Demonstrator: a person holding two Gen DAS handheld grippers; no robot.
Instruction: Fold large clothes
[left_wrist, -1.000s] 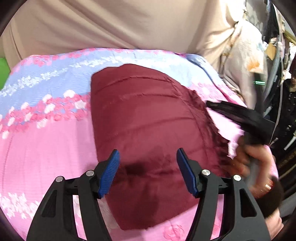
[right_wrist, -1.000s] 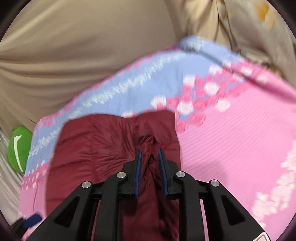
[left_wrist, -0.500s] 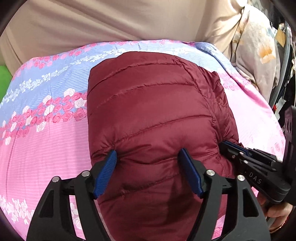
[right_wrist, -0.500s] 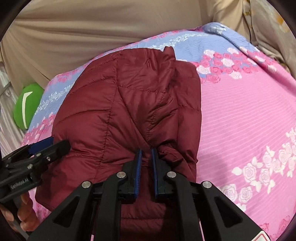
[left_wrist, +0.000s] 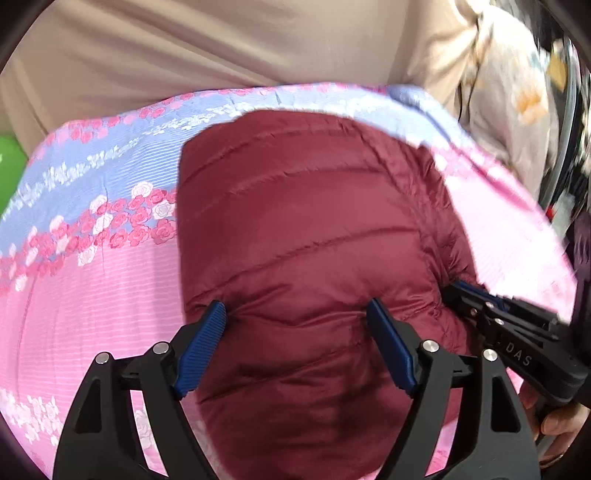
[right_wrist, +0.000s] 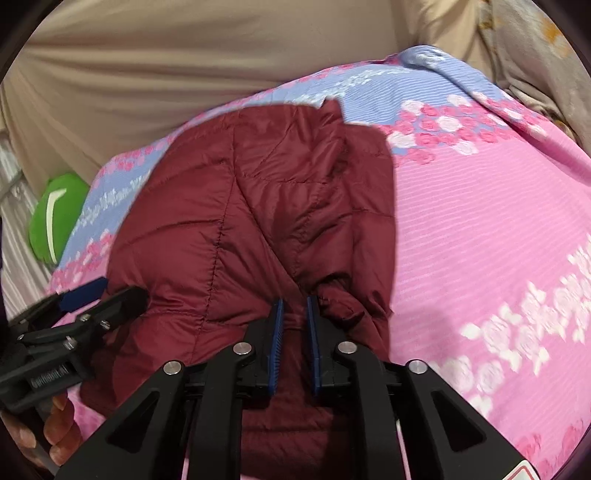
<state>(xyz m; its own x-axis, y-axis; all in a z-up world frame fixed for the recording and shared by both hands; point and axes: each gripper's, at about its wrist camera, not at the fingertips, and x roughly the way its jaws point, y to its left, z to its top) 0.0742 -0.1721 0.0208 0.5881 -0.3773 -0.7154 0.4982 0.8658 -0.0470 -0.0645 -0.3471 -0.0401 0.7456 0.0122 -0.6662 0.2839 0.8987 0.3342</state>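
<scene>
The dark red puffy jacket (left_wrist: 314, 266) lies on the bed, on top of the pink and blue flowery sheet (left_wrist: 92, 258). It is folded into a thick bundle, with the stitched lines running across it. The left gripper (left_wrist: 295, 343) hangs just over the near part of the jacket with its two blue pads spread wide apart, and it holds nothing. The right gripper (right_wrist: 294, 332) is at the near edge of the jacket, where the cloth bunches up. Its blue pads are close together with only a thin gap, and a bit of red cloth seems to sit between them, so it looks like it is pinching the jacket. From the left camera, the right gripper (left_wrist: 491, 317) pokes into the side of the jacket. Behind the bed hangs a tan curtain (right_wrist: 184, 74), and a green thing (right_wrist: 55, 218) sits near the far corner. The jacket is puffy and slippery, so I think the fold could spring open when the right gripper lets go. If the right gripper pulls while the left one is not pressing down, the whole bundle may slide on the sheet and lose its shape. Compared with half a second ago, the jacket sits in nearly the same place and shape. The right gripper's pads have opened a little wider than before, and the left gripper has stayed spread open over the jacket.
</scene>
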